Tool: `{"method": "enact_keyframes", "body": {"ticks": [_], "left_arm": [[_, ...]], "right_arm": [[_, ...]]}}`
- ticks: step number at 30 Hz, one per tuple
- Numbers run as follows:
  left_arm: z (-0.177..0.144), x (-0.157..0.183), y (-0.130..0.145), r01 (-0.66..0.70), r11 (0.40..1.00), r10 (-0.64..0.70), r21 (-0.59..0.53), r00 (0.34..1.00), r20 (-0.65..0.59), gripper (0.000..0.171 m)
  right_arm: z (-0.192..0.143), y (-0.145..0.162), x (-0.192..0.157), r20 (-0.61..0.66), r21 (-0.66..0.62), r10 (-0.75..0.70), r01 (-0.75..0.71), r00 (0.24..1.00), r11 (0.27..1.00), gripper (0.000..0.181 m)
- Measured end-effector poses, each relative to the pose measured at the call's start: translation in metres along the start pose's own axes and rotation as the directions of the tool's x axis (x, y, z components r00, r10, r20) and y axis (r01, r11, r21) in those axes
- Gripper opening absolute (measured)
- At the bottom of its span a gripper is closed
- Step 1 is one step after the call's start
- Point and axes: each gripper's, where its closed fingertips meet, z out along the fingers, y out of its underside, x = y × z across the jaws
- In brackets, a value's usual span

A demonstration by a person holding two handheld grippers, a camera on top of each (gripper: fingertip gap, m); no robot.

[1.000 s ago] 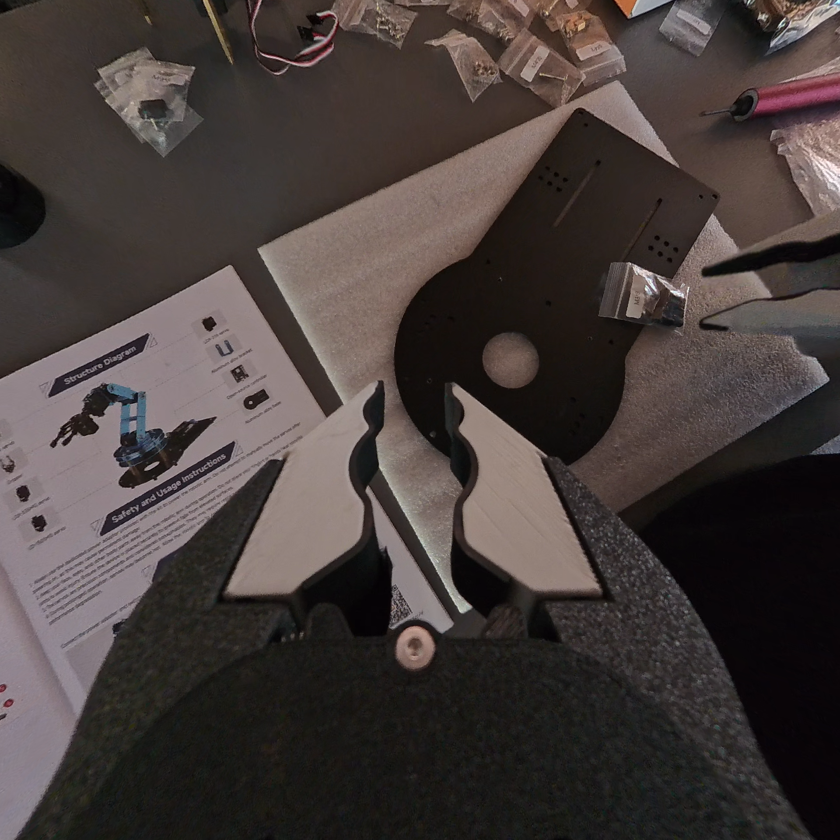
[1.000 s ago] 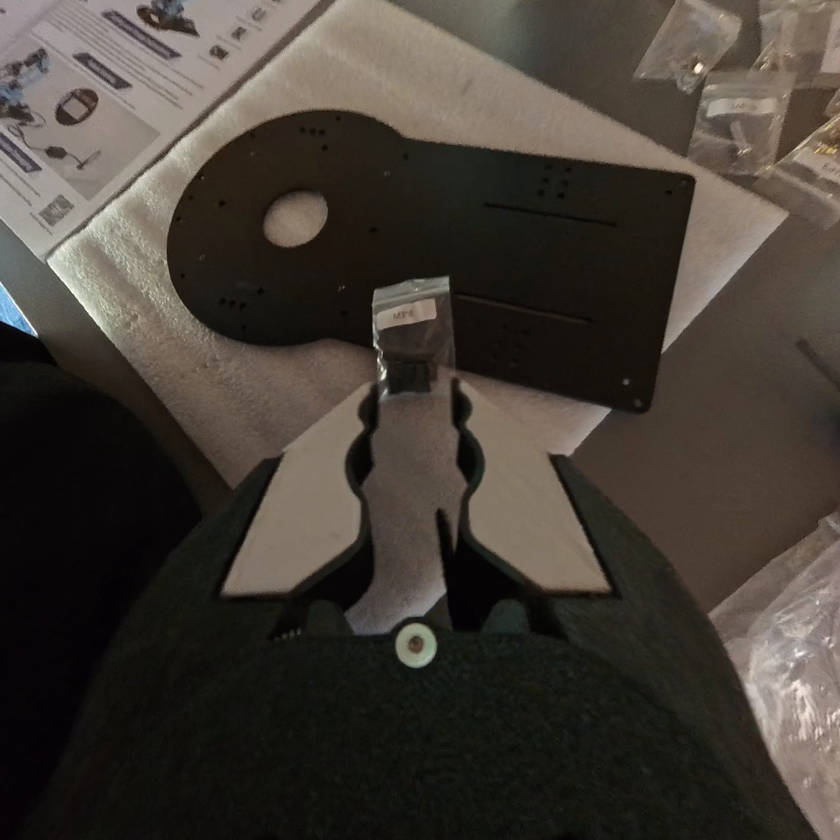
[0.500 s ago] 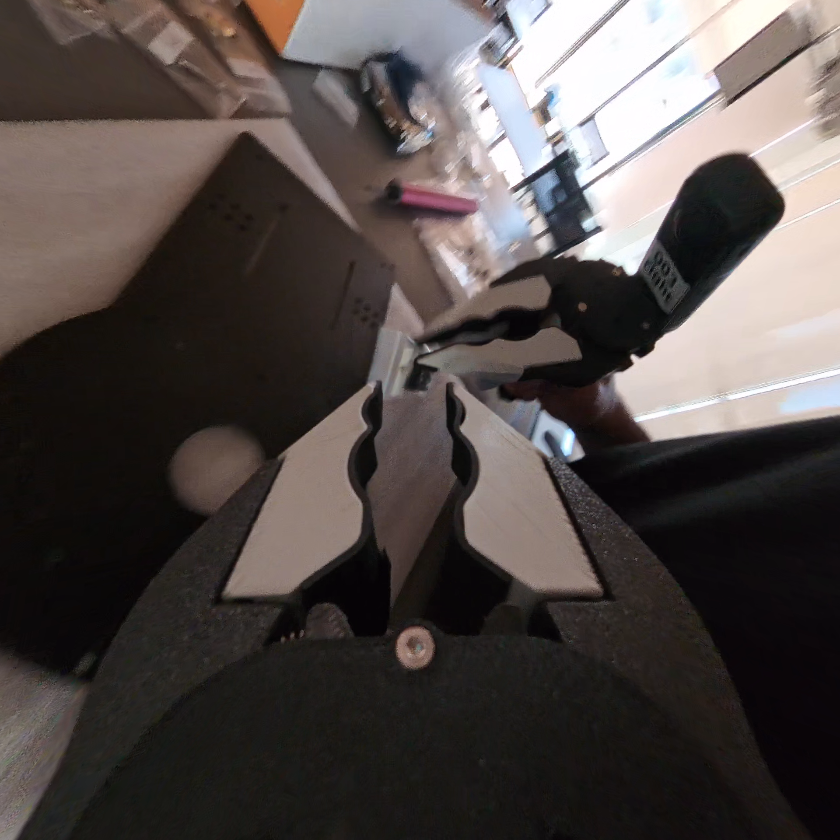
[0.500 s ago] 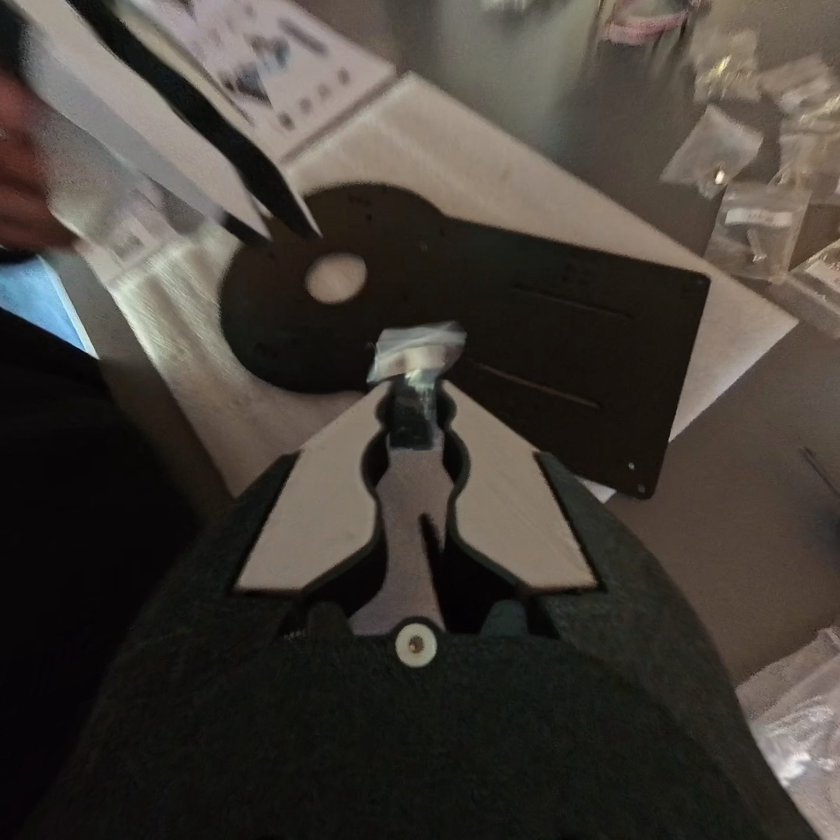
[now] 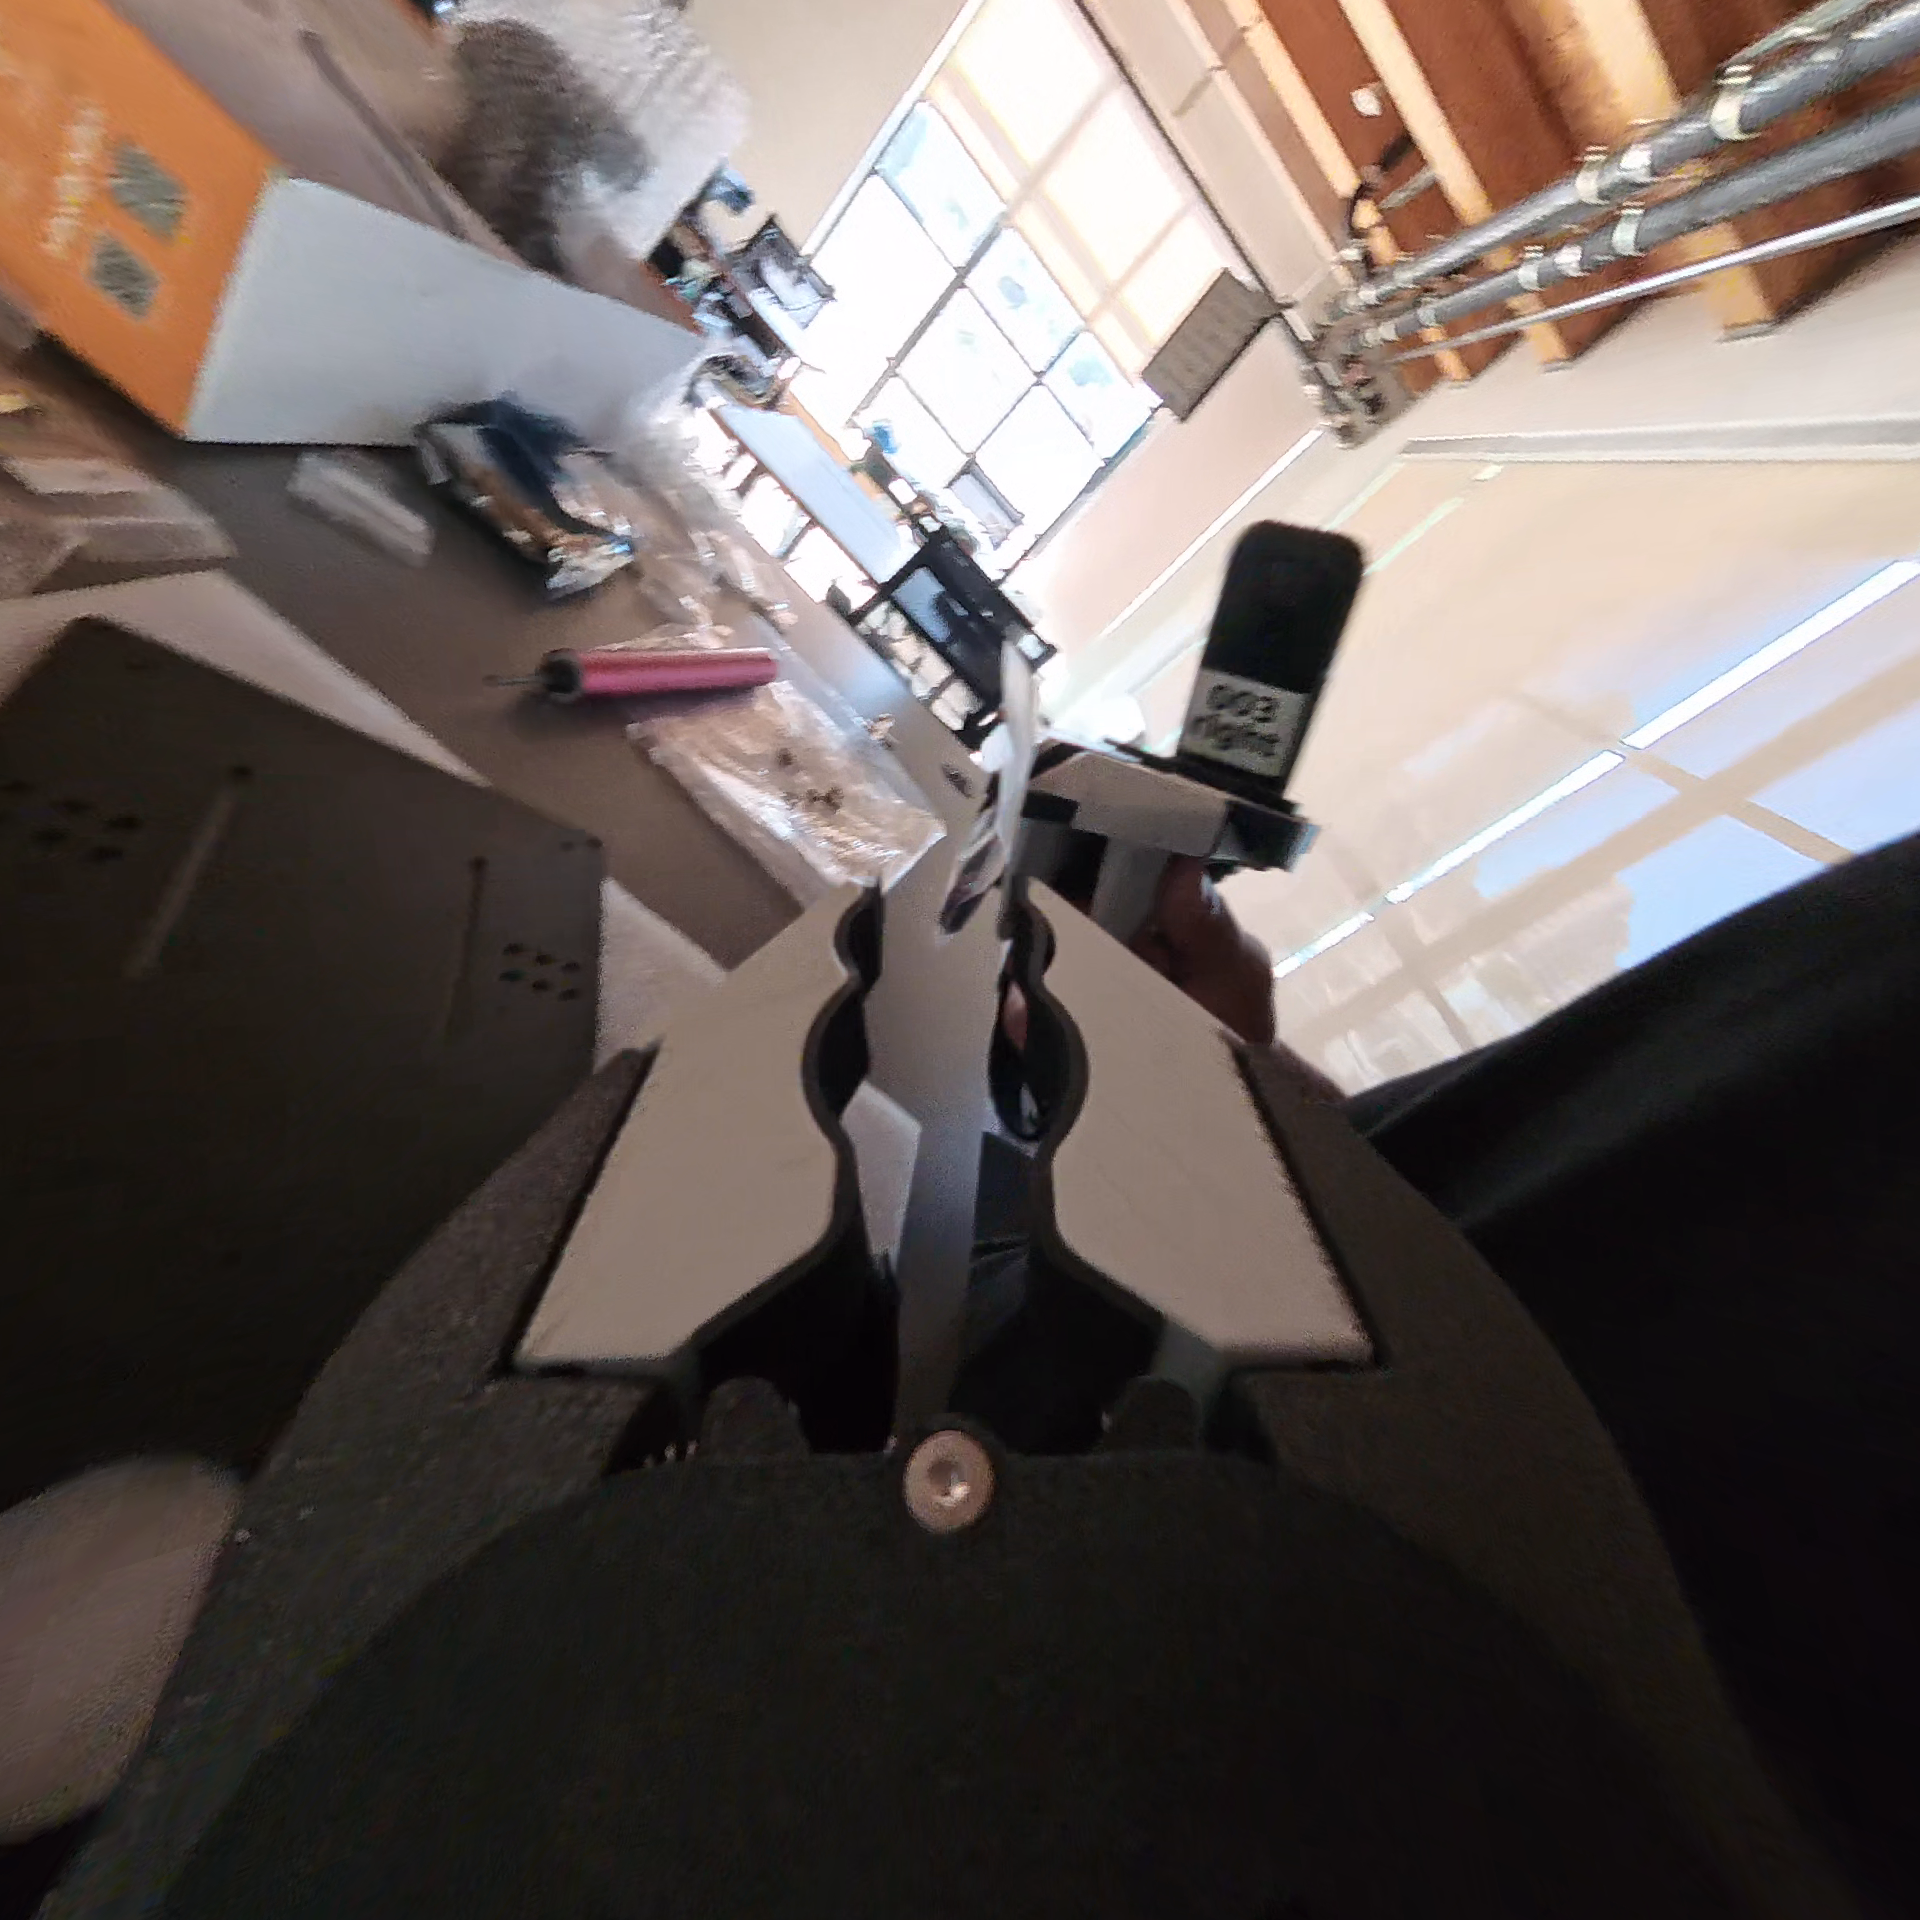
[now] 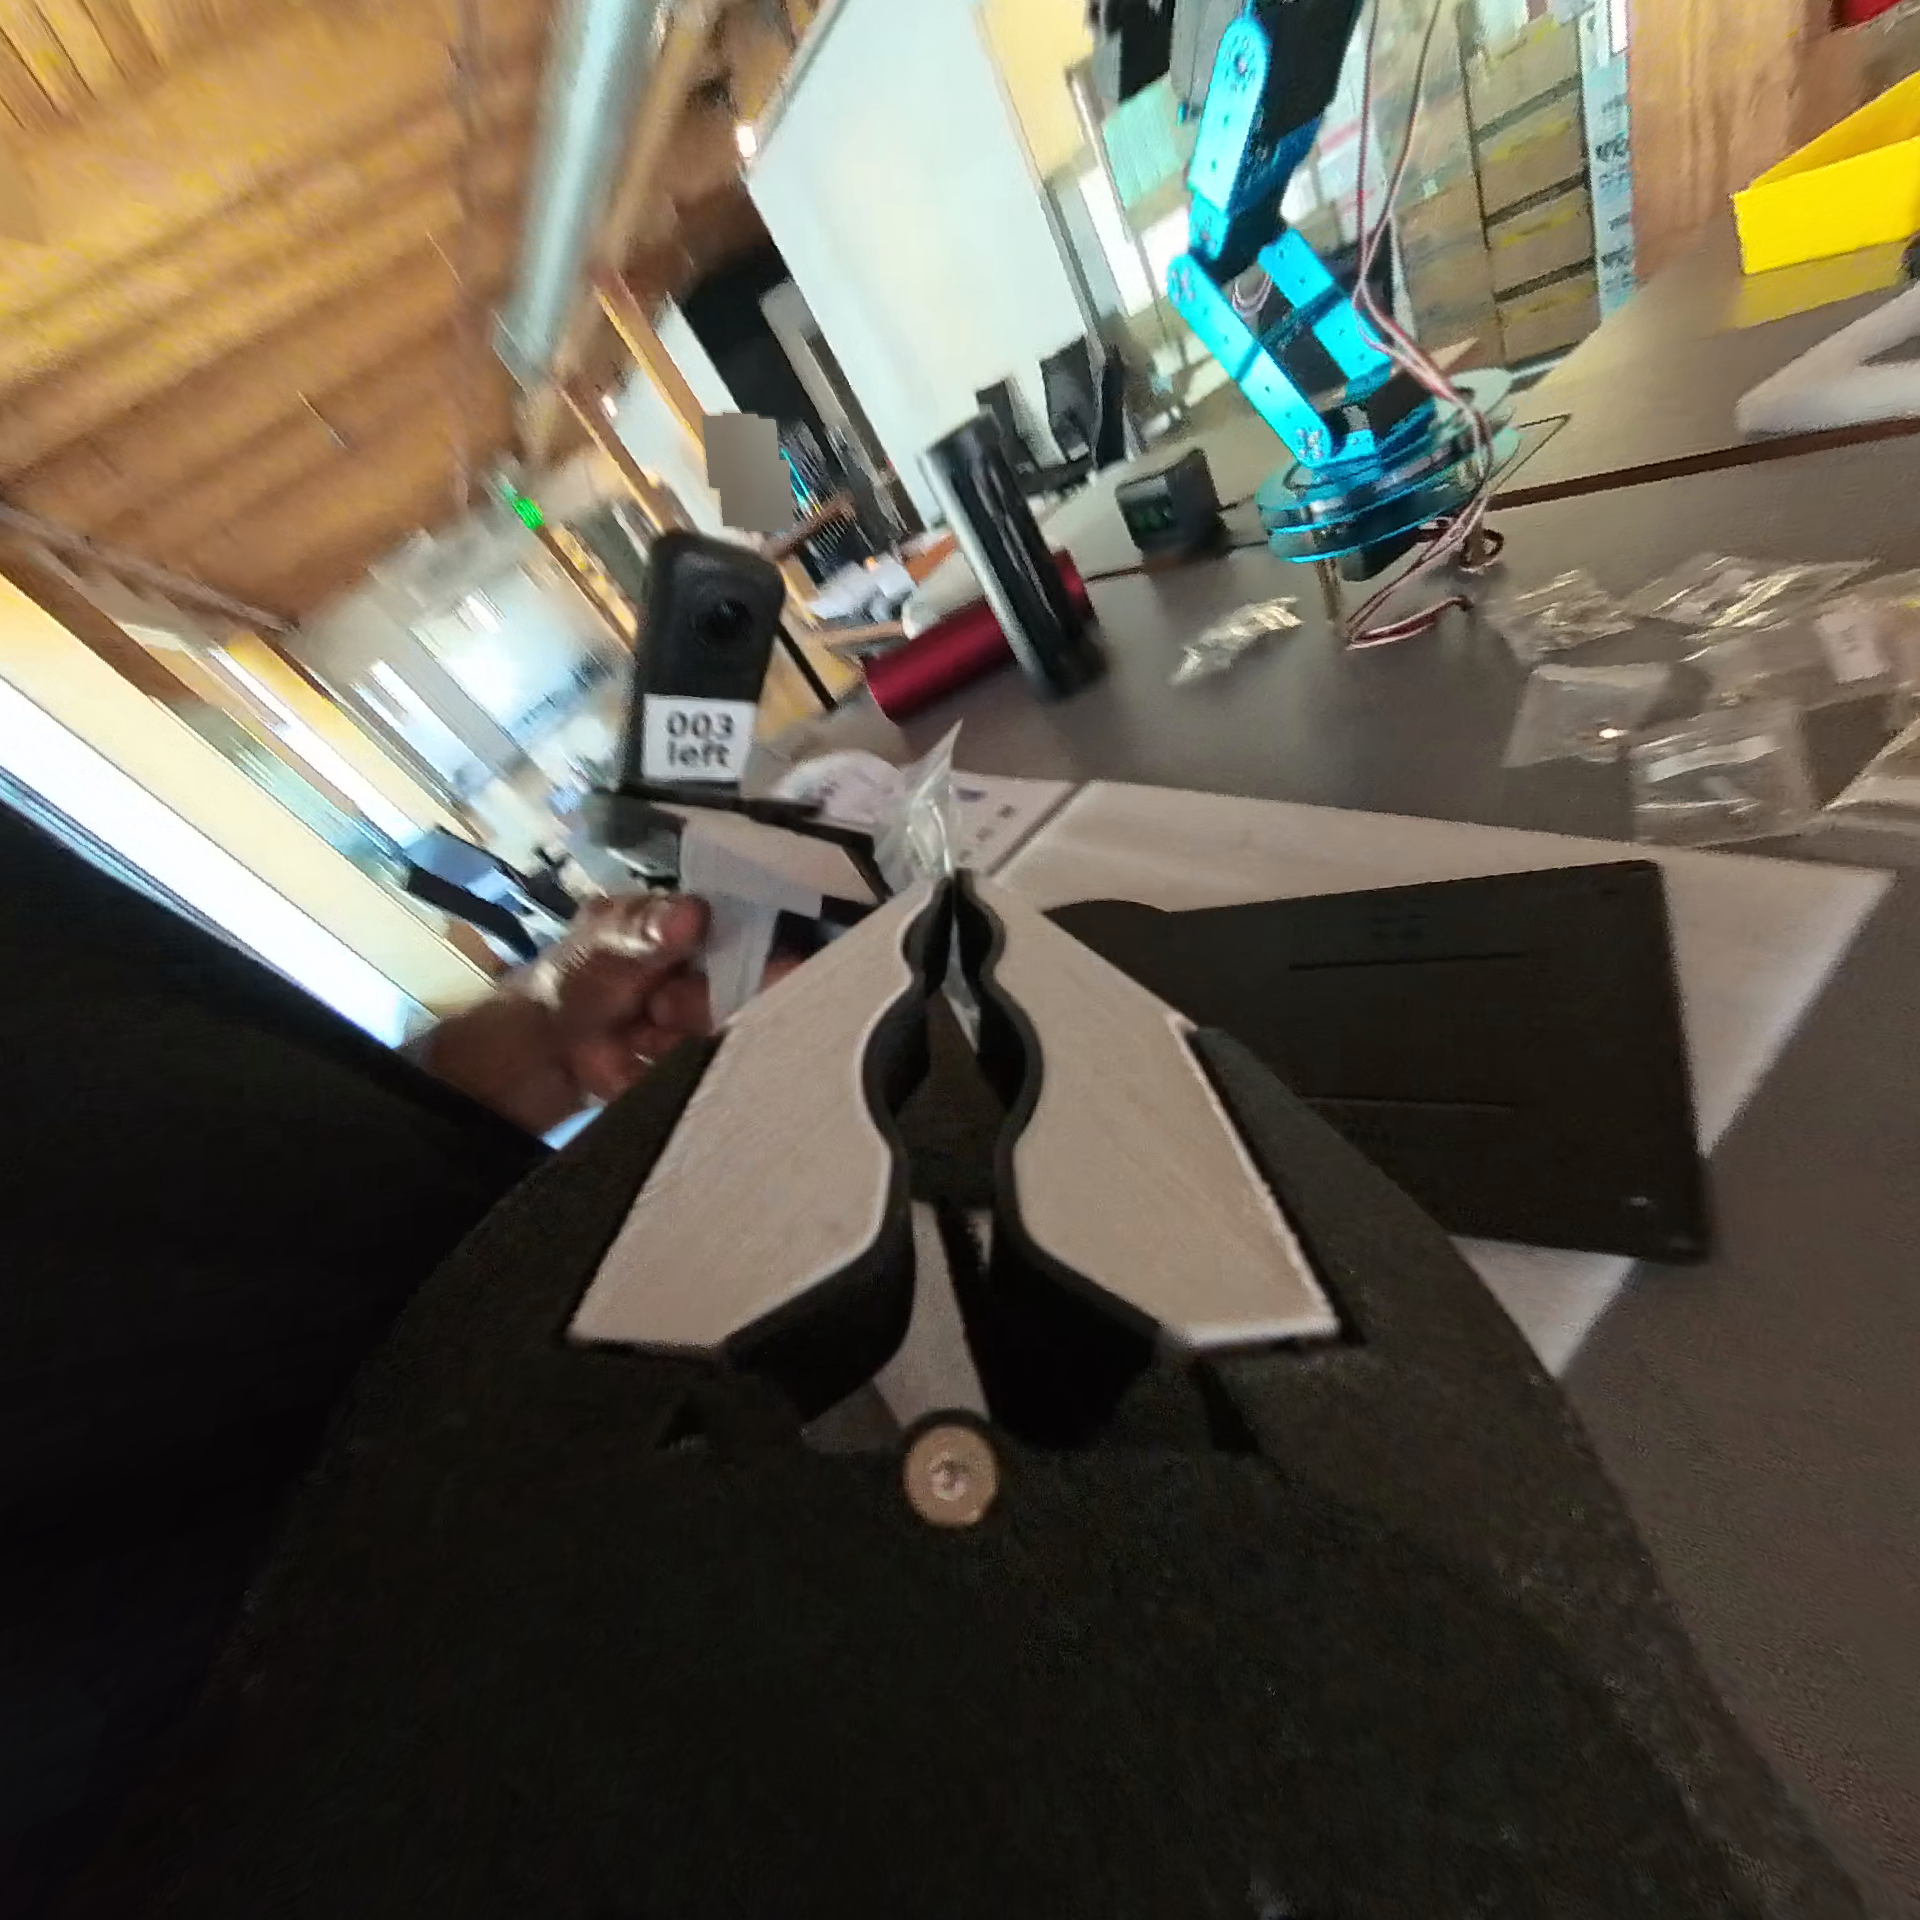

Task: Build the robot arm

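My right gripper (image 6: pixel 951 896) is shut on a small clear plastic bag (image 6: pixel 923 812) of dark parts and holds it up above the black metal plate (image 6: pixel 1403 997). In the left wrist view the bag (image 5: pixel 1000 790) hangs edge-on from the right gripper (image 5: pixel 1023 831), its lower end between my left fingertips. My left gripper (image 5: pixel 945 916) is open around that end, not closed on it. The left gripper (image 6: pixel 831 868) also shows in the right wrist view, just left of the bag, held by a hand (image 6: pixel 613 997). The plate (image 5: pixel 260 883) lies below, to the left.
White foam sheet (image 6: pixel 1766 935) lies under the plate on a dark table (image 6: pixel 1766 1299). Several small parts bags (image 6: pixel 1683 717), a blue robot arm (image 6: pixel 1340 343), a black cylinder (image 6: pixel 1013 561) and a red tube (image 6: pixel 935 665) stand behind. A pink screwdriver (image 5: pixel 665 672) lies beyond the plate. Only a small space, under 4 cm, lies between the two pairs of fingers.
My right gripper shut on the small bag and lifted it off the plate. Both grippers tilted up and came together, the left swinging over from the instruction sheet to the bag.
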Motion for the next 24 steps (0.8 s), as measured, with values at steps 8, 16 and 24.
{"method": "enact_keyframes", "body": {"ticks": [8,16,24], "left_arm": [[0.008,0.033,-0.016,-0.323,0.945,0.318,-0.055,0.945,-0.073,0.000],[0.002,0.054,-0.012,-0.729,0.635,0.721,-0.253,0.678,-0.144,0.000],[0.003,0.057,-0.013,-0.727,0.639,0.712,-0.252,0.683,-0.163,0.000]], "right_arm": [[-0.018,-0.009,-0.021,0.145,-0.049,0.013,-0.006,0.989,0.999,0.020],[-0.008,-0.044,-0.040,0.311,-0.270,-0.125,0.213,0.942,0.939,0.035],[-0.003,-0.023,-0.038,0.288,-0.357,-0.202,0.301,0.936,0.884,0.024]]}}
